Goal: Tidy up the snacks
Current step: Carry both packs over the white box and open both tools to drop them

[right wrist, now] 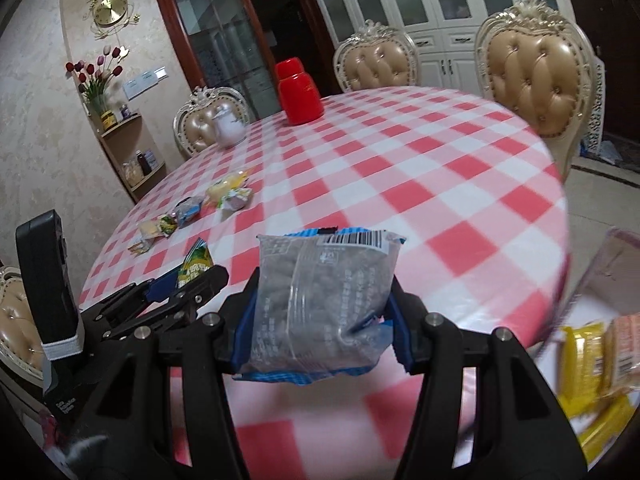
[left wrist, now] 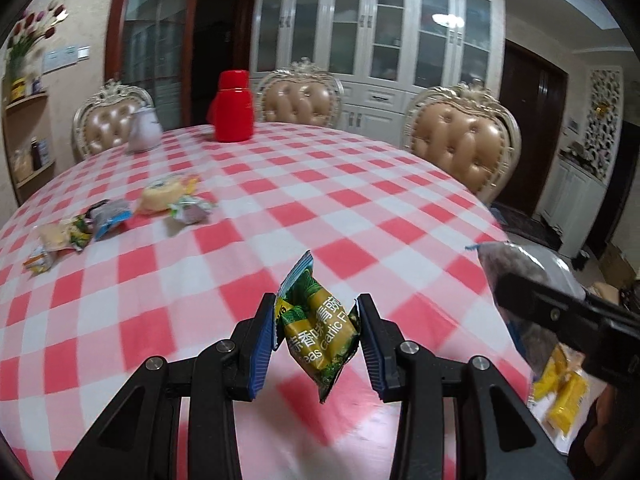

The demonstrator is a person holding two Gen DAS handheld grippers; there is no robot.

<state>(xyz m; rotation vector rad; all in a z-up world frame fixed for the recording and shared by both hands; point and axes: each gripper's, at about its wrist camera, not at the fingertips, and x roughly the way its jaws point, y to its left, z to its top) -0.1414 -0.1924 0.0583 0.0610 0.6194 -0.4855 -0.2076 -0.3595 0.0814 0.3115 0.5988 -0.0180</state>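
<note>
Loose snack packets [left wrist: 120, 216] lie scattered near the table's [left wrist: 360, 208] left edge. The left gripper [left wrist: 318, 334] clamps a green pea packet [left wrist: 320, 328] above the near edge. The right gripper [right wrist: 320, 320] pinches a clear blue-trimmed bag [right wrist: 324, 304] above the near right edge.

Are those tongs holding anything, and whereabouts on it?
Yes. The left tongs pinch a small green pea-snack packet by its sides; the right tongs clamp a clear, blue-edged bag of dark snacks across its lower half.
</note>
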